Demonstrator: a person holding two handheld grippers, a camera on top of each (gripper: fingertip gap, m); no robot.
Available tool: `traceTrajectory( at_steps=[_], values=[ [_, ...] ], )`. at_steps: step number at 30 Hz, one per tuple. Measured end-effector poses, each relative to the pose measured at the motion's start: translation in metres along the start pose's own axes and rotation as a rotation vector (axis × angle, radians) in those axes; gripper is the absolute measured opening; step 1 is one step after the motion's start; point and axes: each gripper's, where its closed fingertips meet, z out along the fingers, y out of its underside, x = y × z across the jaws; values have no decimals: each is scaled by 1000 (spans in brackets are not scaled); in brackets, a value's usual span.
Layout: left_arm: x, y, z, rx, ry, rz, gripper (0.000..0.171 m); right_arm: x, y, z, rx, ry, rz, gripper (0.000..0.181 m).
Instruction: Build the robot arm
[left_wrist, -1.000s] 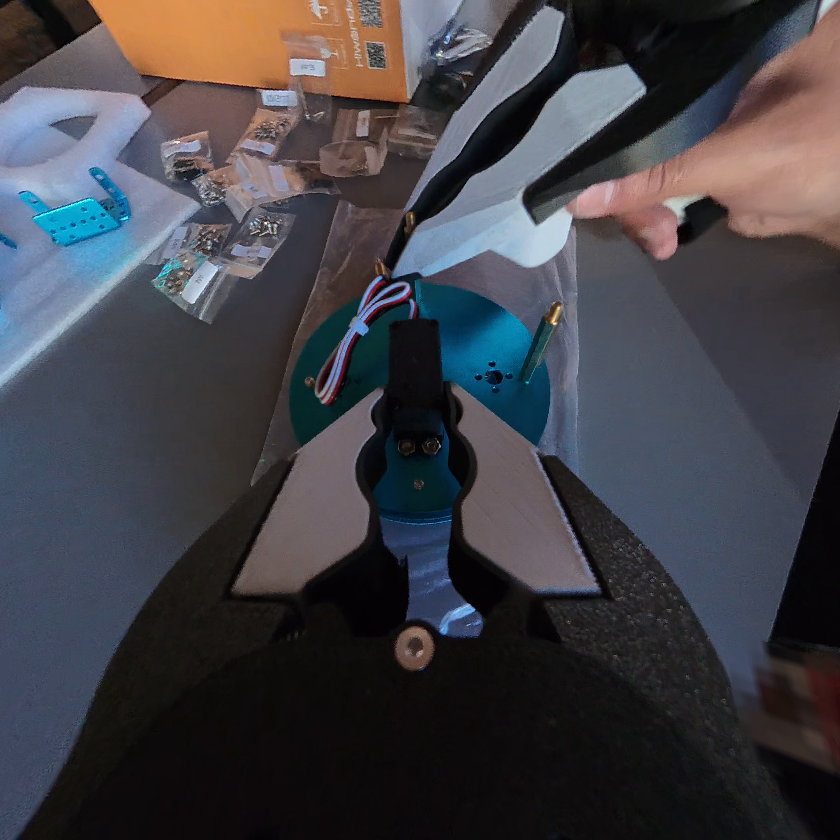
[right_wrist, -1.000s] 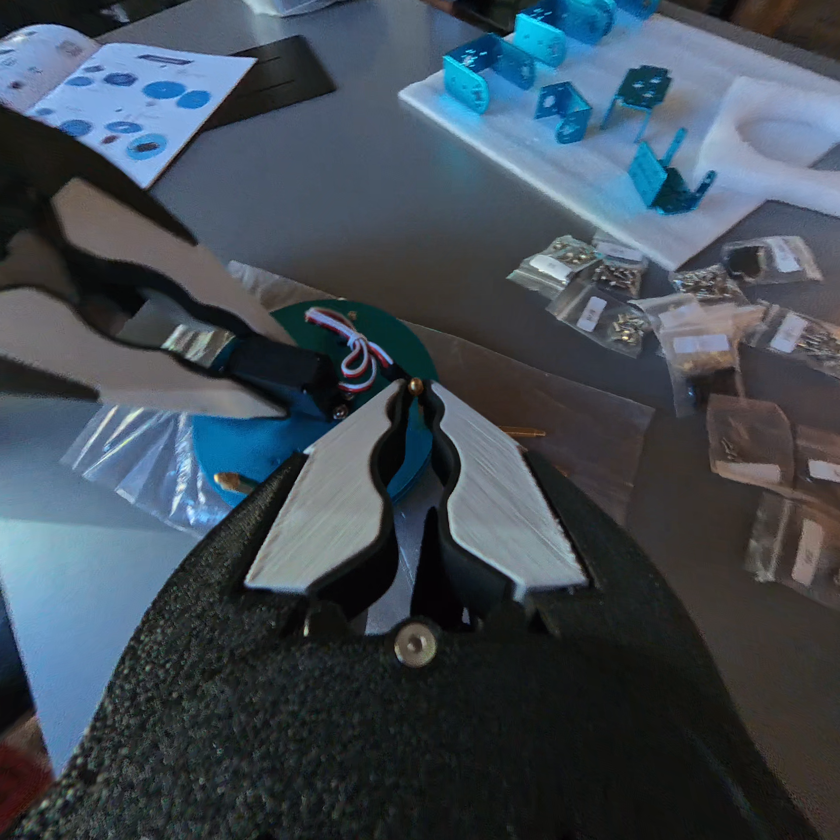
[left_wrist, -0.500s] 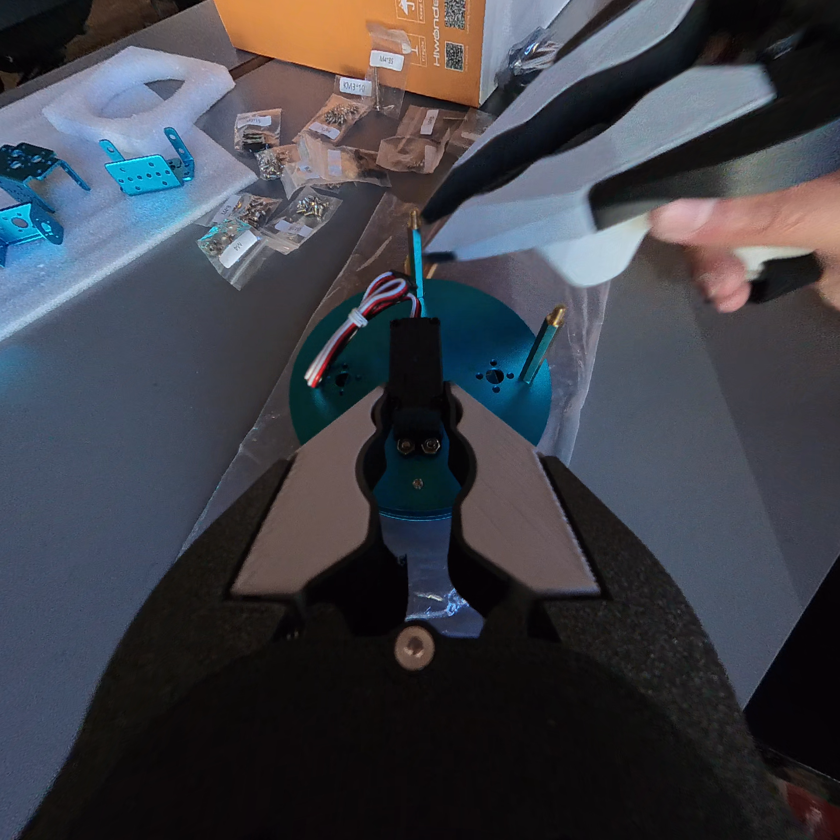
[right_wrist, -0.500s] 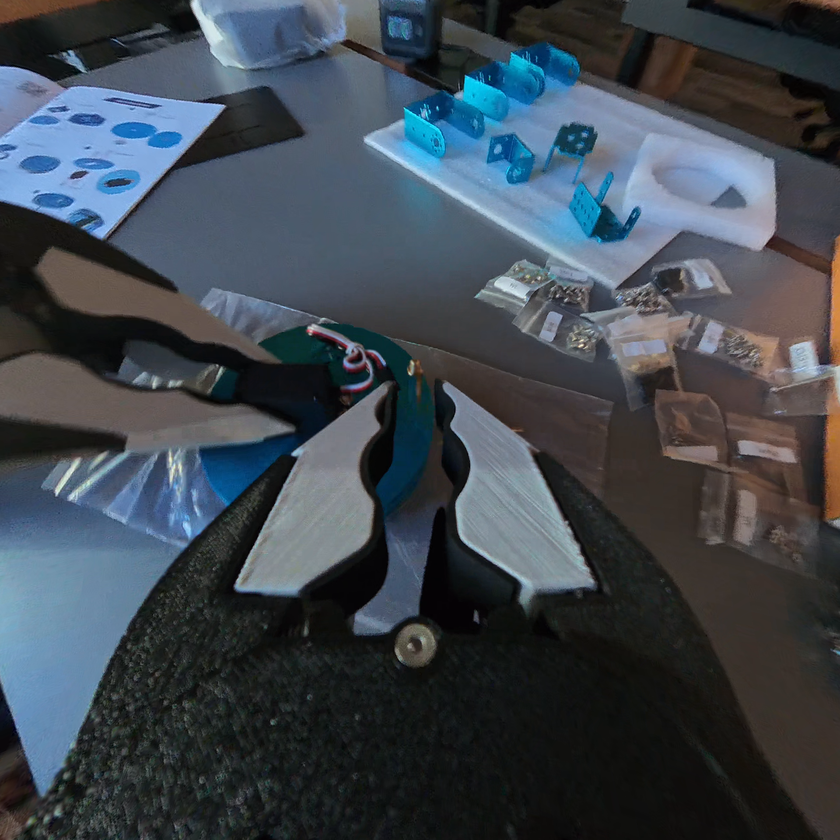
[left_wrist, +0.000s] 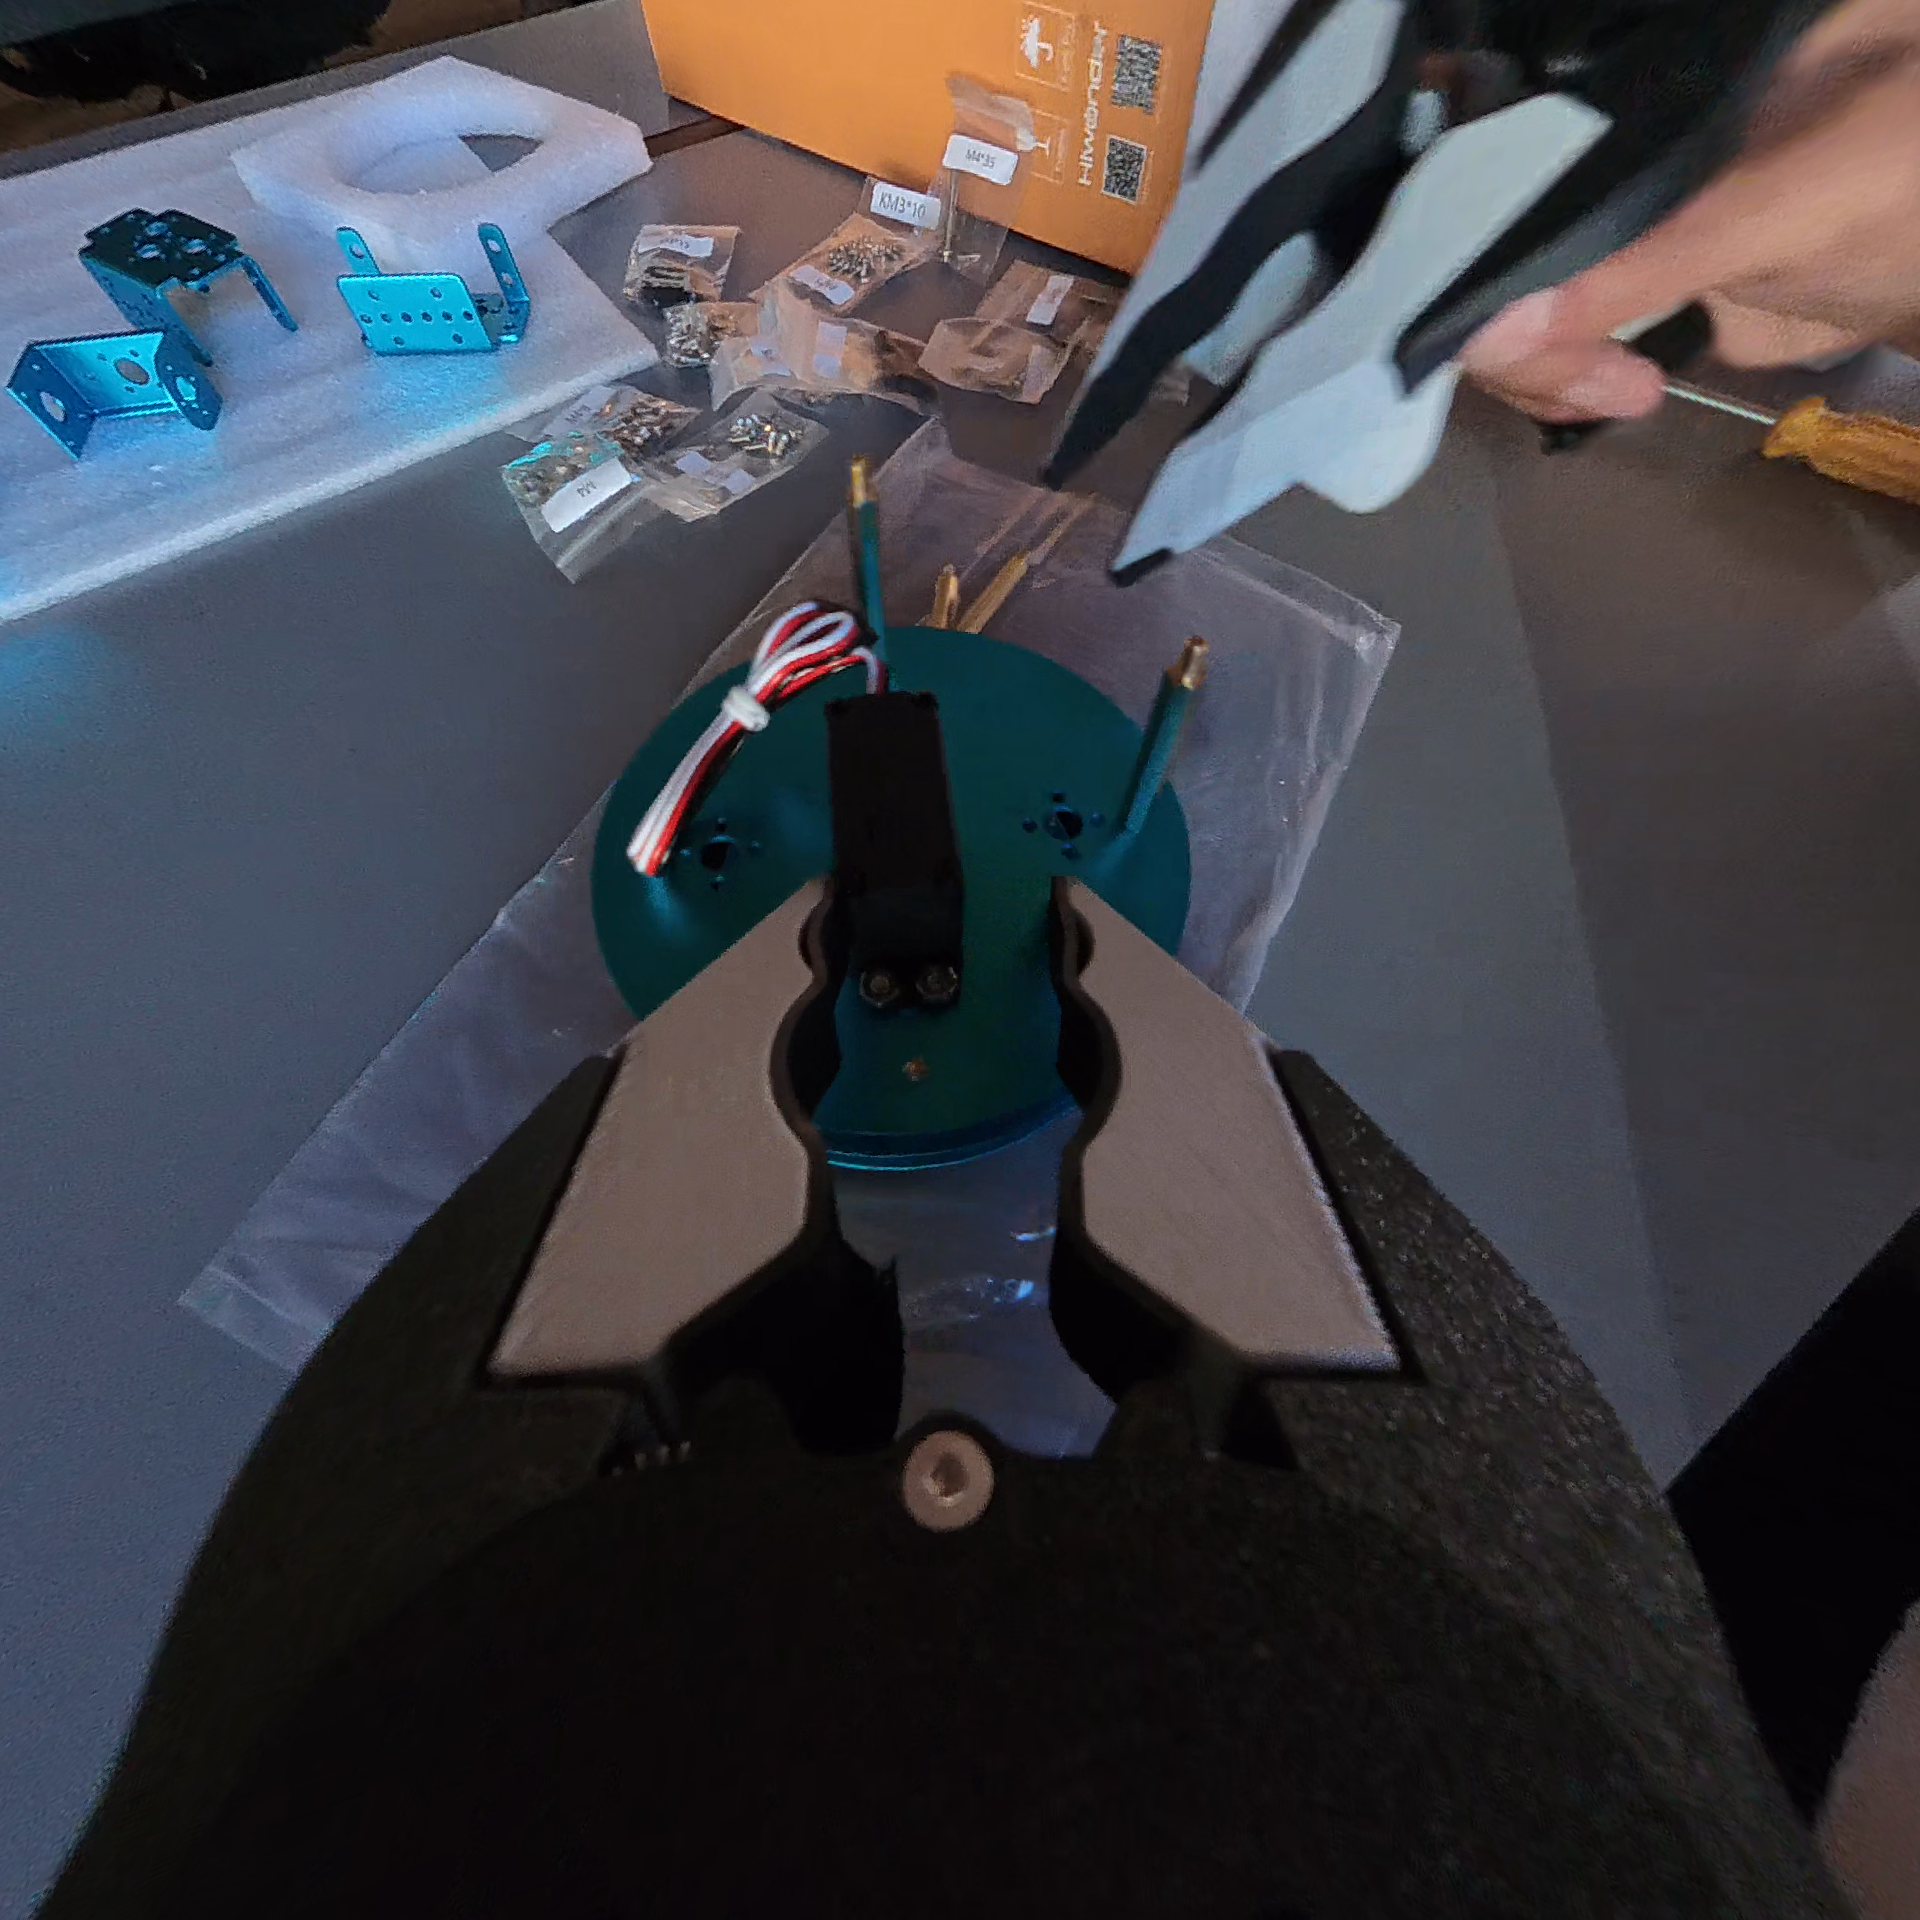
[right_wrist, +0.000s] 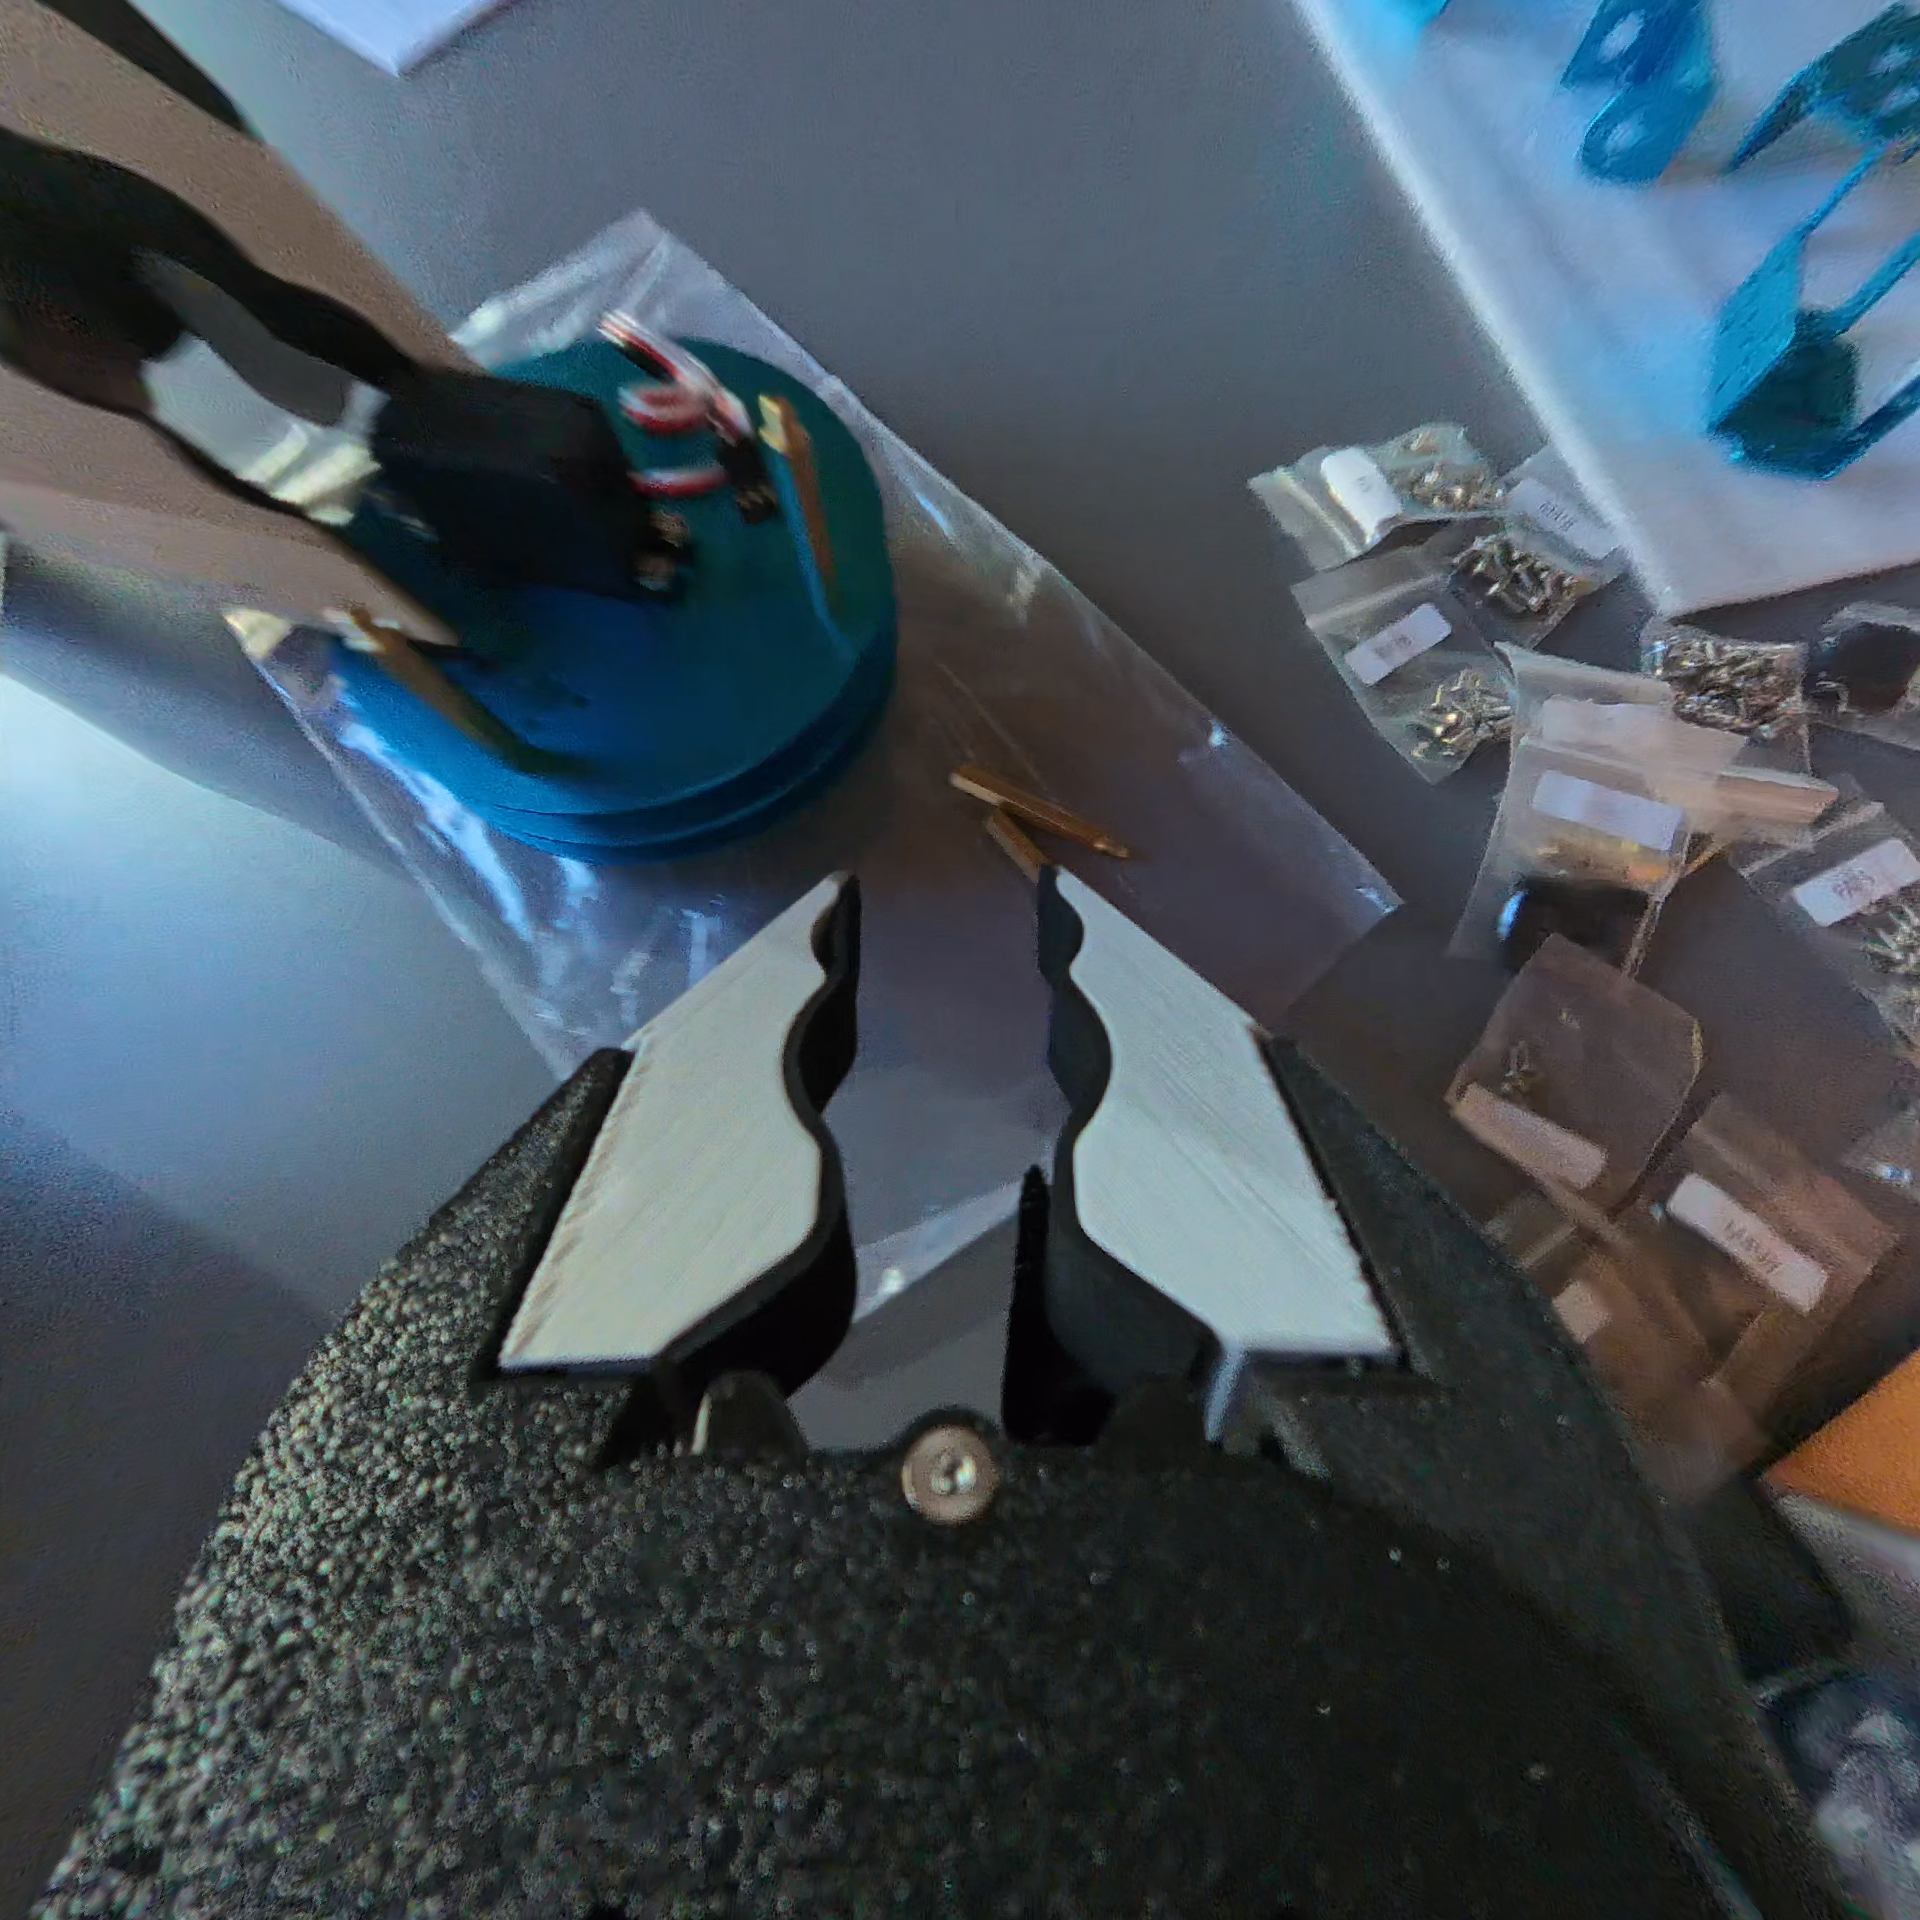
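- Servo (left_wrist: 888, 831): black body, bolted flat across the middle of the teal disc (left_wrist: 1039, 748), two nuts at its near end.
- Your left gripper (left_wrist: 940, 904): jaws parted and straddling the servo's near end. The left finger sits right at the servo's side and there is a clear gap on the right side, so it isn't clamped on anything.
- Red, white and black wire bundle (left_wrist: 748, 727) loops off the servo's far end and lies on the disc's left half.
- Two standoffs stand upright on the disc, one at the right edge (left_wrist: 1164, 748) and one at the far edge (left_wrist: 868, 561).
- Disc sits on a clear plastic bag (left_wrist: 416, 1143) on the grey table (left_wrist: 208, 779).
- Your right gripper (right_wrist: 945, 883): jaws well apart and empty, hovering over the bag beside the disc. Loose brass standoffs (right_wrist: 1039, 816) lie just past its tips, not touched.
- Your hand (left_wrist: 1766, 281) shows on the right gripper's handle in the left wrist view.
- Small screw bags (right_wrist: 1455, 623) are clustered beyond the plastic bag, each with a white printed label.
- Orange box (left_wrist: 831, 83) behind them carries printed marks and square codes.
- Blue brackets (left_wrist: 416, 312) rest on a white foam sheet (left_wrist: 260, 447), well apart from the disc.
- Screwdriver (left_wrist: 1839, 457) with an amber handle lies at far right.
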Motion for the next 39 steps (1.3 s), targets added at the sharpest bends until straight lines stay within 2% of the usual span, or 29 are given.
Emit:
traceTrajectory(
  at_steps=[3,6,10,13,15,17,19,22,26,28,31,36,39],
  values=[
    [10,1,-3,-1,34,-5,37,15,11,16,-109,-65,-86,26],
    [16,2,-10,20,113,-35,37,31,22,28,-213,-59,-149,20],
    [6,0,-44,121,235,-61,36,24,25,29,-238,-116,-198,6],
    [-16,21,-68,107,158,57,35,16,22,20,-241,-55,-286,5],
    [-26,39,-81,65,90,141,35,9,7,0,-224,49,-368,5],
    [-26,50,-88,36,71,161,31,-2,-16,-25,-200,197,-482,5],
    [-18,46,-88,50,122,82,29,-28,-45,-44,-168,335,-690,4],
    [-5,30,-85,105,238,28,29,-88,-53,-36,-253,283,-935,4],
    [9,15,-76,149,263,217,27,-100,-62,-16,-412,338,-1309,4],
    [16,6,-70,163,322,202,23,-99,-62,-4,-490,316,-1476,4],
    [13,5,-59,118,401,144,24,-100,-58,9,-603,262,-1710,4],
    [15,8,-52,128,411,186,23,-121,-60,14,-672,134,-1845,4],
    [24,9,-48,153,410,183,22,-118,-63,18,-709,134,-1888,4]
  ],
)
